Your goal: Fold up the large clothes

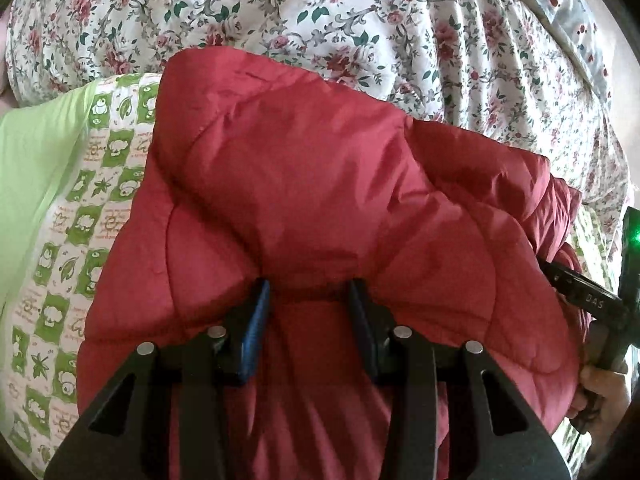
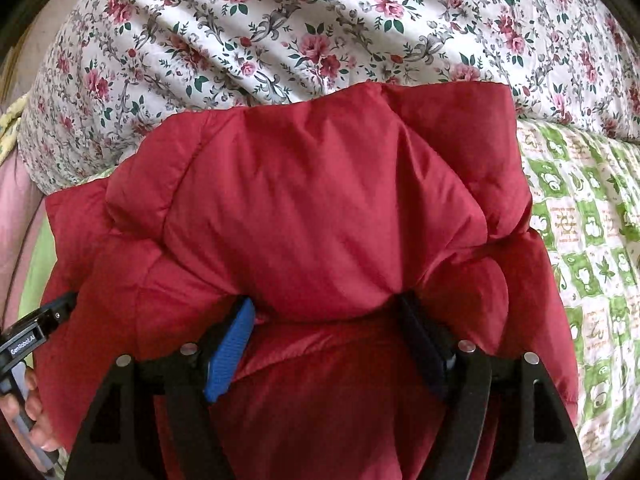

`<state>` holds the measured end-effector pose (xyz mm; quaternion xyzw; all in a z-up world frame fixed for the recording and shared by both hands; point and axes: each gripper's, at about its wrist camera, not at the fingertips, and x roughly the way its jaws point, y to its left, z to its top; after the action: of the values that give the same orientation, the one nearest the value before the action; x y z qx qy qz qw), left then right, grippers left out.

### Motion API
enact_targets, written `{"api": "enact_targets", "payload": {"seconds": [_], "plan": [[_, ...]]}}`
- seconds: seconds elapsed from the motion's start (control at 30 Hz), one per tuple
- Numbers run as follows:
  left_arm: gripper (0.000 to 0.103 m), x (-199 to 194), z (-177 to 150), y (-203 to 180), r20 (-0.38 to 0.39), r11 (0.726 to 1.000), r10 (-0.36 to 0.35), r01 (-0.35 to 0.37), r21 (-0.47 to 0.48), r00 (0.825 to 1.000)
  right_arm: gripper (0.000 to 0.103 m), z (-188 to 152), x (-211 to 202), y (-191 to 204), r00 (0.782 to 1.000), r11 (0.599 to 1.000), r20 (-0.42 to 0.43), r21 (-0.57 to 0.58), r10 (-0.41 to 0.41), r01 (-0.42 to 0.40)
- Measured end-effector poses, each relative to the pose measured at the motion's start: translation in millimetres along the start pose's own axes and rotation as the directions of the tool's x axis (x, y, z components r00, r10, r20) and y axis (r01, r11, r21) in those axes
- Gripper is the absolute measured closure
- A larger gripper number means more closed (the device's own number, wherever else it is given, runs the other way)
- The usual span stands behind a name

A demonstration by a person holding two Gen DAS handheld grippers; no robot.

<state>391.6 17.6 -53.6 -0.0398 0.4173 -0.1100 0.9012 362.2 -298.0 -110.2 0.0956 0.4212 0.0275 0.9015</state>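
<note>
A red padded jacket lies folded in a thick bundle on the bed, and it fills the middle of the right wrist view too. My left gripper is shut on a fold of its near edge, the red fabric pinched between the blue pad and the dark pad. My right gripper stands with its jaws wide apart; puffy red fabric bulges between the fingers, which do not pinch it. Each gripper also shows in the other's view: the right gripper at the jacket's right edge, the left gripper at its left edge.
A floral quilt is heaped behind the jacket. A green-and-white patterned sheet lies under and beside it, with plain light green cloth at the left. A person's hand holds the right gripper and another hand the left.
</note>
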Motion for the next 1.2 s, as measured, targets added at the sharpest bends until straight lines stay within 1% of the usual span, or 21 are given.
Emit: {"api": "enact_targets", "payload": {"seconds": [0.1,0.23,0.37,0.47,0.57,0.63,0.73,0.8,0.87,0.93,1.03,1.1,1.2], "plan": [[0.064,-2.0,-1.2,-0.2,-0.003,1.000,-0.005,0.005,-0.008,1.000,0.027,1.2,1.3,2.2,1.000,1.000,-0.003,0.000,0.001,-0.001],[0.064,-2.7,-0.6,0.1,-0.007,1.000,-0.006,0.006,-0.001,1.000,0.027,0.8,-4.9,1.8,1.000,1.000,0.014,0.012,0.015,-0.015],[0.064,-0.9,3.1,-1.0,-0.031,1.000,0.006,-0.005,0.018,0.999,0.027,-4.4,-33.9,1.2,0.999,1.000,0.034,0.020,0.016,-0.016],[0.063,-6.1,6.2,-0.9,-0.039,1.000,-0.010,0.011,0.008,0.999,0.027,-9.3,-56.3,-0.4,0.998,0.999,0.052,0.033,0.036,-0.037],[0.056,-18.5,3.7,2.1,-0.037,0.999,-0.046,0.046,0.000,0.998,0.027,-14.6,-72.8,-2.0,0.998,0.999,0.059,0.020,0.038,-0.040],[0.054,-25.9,1.2,4.2,-0.032,0.998,-0.055,0.055,-0.001,0.998,0.027,-18.8,-80.6,-5.6,0.998,0.999,0.052,0.017,0.037,-0.038],[0.048,-39.0,-2.7,6.6,-0.021,0.998,-0.065,0.065,0.005,0.998,0.027,-27.3,-87.4,-18.0,0.998,0.998,0.049,0.031,0.045,-0.047],[0.036,-47.1,-4.9,6.7,-0.015,0.996,-0.086,0.086,0.018,0.996,0.027,-32.6,-90.1,-22.5,0.998,0.998,0.044,0.035,0.046,-0.048],[0.029,-56.4,-7.2,7.2,-0.004,0.996,-0.084,0.084,0.033,0.996,0.027,-36.6,-91.1,-27.5,0.998,0.998,0.037,0.039,0.048,-0.050],[0.028,-63.5,-8.8,10.4,0.006,0.996,-0.079,0.078,0.040,0.997,0.027,-40.2,-94.1,-31.3,0.998,0.998,0.037,0.044,0.054,-0.055],[0.026,-70.9,-9.7,21.0,0.016,0.997,-0.070,0.069,0.020,0.997,0.027,-44.4,-100.3,-37.4,0.998,0.997,0.041,0.057,0.056,-0.058],[0.024,-75.4,-11.8,32.3,0.019,0.998,-0.071,0.071,0.000,0.997,0.024,-46.2,-103.2,-40.8,0.997,0.996,0.035,0.070,0.062,-0.064],[0.024,-78.3,-15.2,47.0,0.017,0.998,-0.058,0.058,-0.023,0.998,0.023,-48.5,-108.1,-45.5,0.998,0.995,0.035,0.074,0.061,-0.063]]}}
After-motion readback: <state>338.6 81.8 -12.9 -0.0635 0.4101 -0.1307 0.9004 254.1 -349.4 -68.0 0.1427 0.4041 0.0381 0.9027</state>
